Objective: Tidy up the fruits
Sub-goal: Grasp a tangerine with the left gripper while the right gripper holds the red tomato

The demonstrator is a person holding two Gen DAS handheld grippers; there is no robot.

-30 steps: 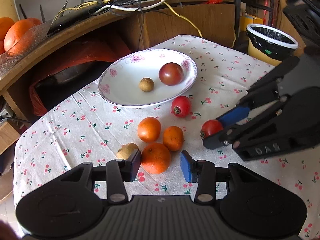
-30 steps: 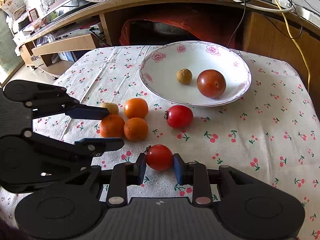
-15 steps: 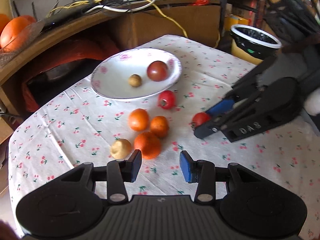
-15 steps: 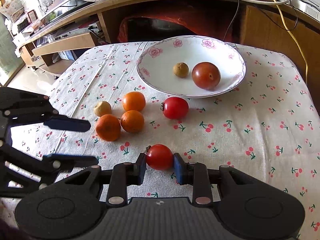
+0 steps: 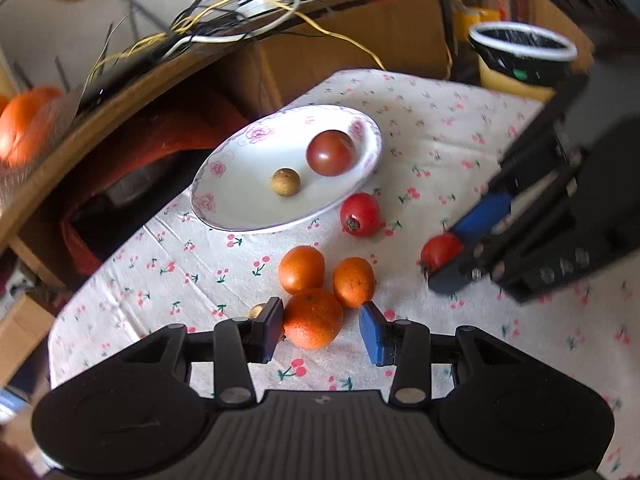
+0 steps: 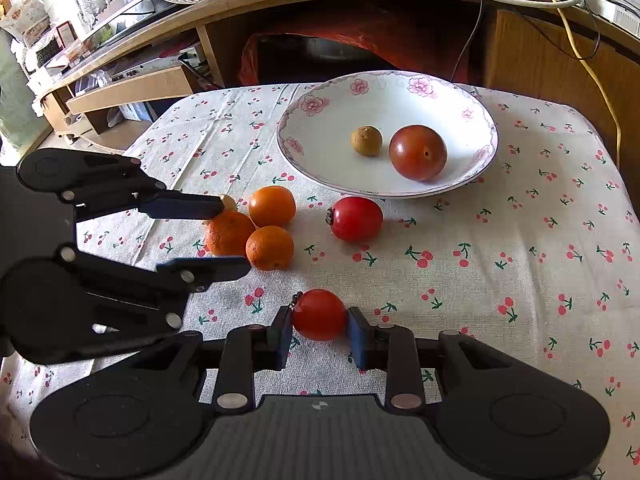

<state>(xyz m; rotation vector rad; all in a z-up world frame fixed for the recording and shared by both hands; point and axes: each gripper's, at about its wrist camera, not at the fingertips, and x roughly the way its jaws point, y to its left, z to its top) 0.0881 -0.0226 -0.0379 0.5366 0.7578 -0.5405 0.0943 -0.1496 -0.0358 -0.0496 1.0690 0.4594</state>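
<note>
Small tomato (image 6: 319, 314): pinched between the pads of the right gripper (image 6: 319, 330), near the front edge of the cherry-print tablecloth (image 6: 500, 240); by my reading, held for transfer to the plate.
Right gripper: closed on the small tomato.
Large orange (image 5: 313, 318): sits between the fingers of the left gripper (image 5: 322, 330), left pad close beside it, right pad apart.
Left gripper: spread, gripping nothing; likely lined up to take this orange.
Other oranges (image 6: 272, 206): two, touching the large one, mid-cloth.
Loose tomato (image 6: 355, 218): just outside the plate's near rim.
Plate (image 6: 320, 152): floral, at the cloth's far edge; holds a dark tomato (image 6: 418, 153) and a small brown fruit (image 6: 366, 141).
Tan fruit (image 5: 257, 311): mostly hidden behind the left finger.
</note>
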